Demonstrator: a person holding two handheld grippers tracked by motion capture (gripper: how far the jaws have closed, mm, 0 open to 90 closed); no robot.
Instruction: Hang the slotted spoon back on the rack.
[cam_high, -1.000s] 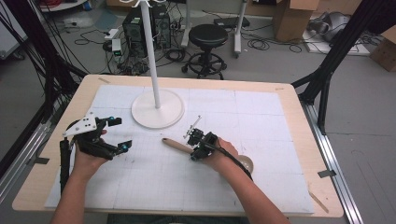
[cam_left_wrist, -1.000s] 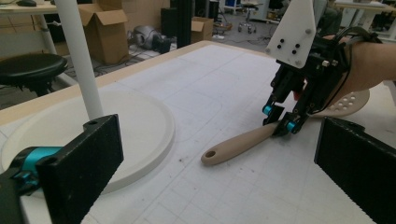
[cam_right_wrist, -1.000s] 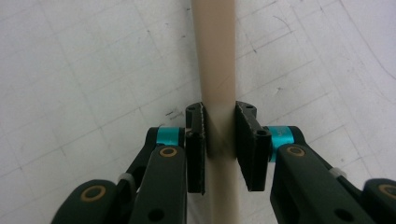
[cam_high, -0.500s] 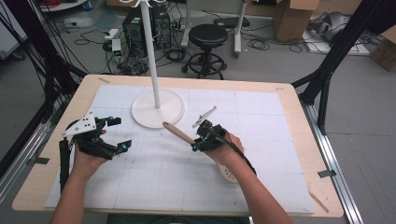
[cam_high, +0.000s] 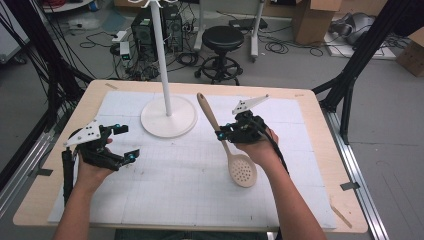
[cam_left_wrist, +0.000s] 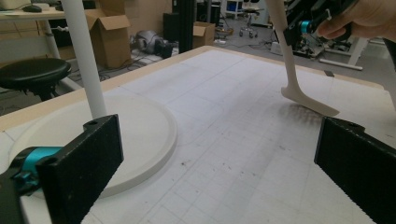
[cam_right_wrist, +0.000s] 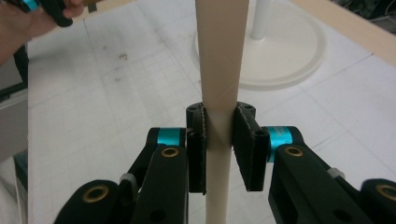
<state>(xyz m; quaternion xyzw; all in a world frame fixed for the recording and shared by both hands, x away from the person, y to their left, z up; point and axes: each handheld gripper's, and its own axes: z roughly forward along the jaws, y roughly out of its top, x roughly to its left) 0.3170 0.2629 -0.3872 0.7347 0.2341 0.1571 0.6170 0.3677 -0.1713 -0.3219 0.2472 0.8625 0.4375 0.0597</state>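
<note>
Left tongs (cam_high: 122, 142) sit low over the left part of the table (cam_high: 310, 107), held in the person's left hand (cam_high: 90, 167), jaws wide apart with nothing between them. In the left gripper view both black pads stand at the frame's edges, bare white mat (cam_left_wrist: 224, 140) between them. Right of them a white stand (cam_high: 168, 117): round base flat on the mat, thin pole rising upright from its middle. Next right, a beige slotted spoon (cam_high: 241, 169) held up off the mat, tilted, handle end pointing up and away toward the table's far edge, perforated bowl hanging low at the near end. Right tongs (cam_high: 223, 135) clamped on the spoon's handle, partway along it; right gripper view shows both pads (cam_right_wrist: 246, 149) pressing the handle from either side. Right hand (cam_high: 257, 147) wraps the gripper body, forearm entering from bottom. In the left gripper view the spoon bowl (cam_left_wrist: 310, 100) hovers close above the mat, well apart from the stand's base.
</note>
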